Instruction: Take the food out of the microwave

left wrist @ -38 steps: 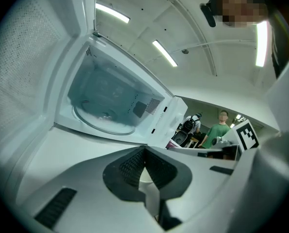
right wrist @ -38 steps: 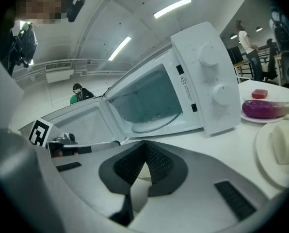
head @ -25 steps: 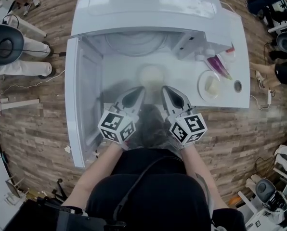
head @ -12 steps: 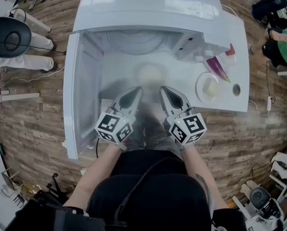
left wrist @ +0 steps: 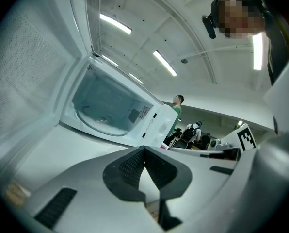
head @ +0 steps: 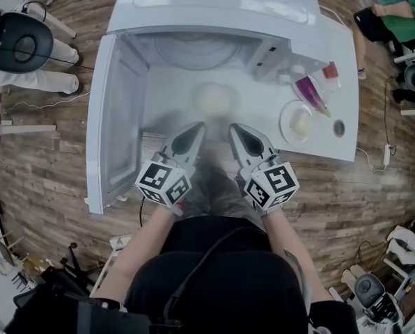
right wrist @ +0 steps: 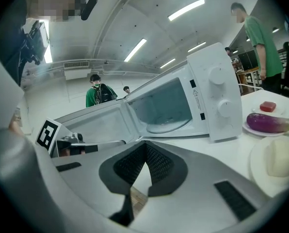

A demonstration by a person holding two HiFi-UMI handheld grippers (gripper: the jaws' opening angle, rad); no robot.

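White microwave (right wrist: 226, 90), panel label (right wrist: 195, 92) unreadable

Head view steeply down, both gripper views toward microwave (head: 214, 5)

i hold my left gripper (head: 196, 129) and right gripper (head: 235, 129) side by side, a gap between them, each with its jaws together and pointing at the open microwave (head: 214, 5) on the white table (head: 341, 44). its door (head: 113, 124) stands out to my left. to the right sit a plate (head: 285, 127) with a pale lump (head: 301, 124), a purple eggplant (head: 312, 94) and a red piece (head: 331, 72).
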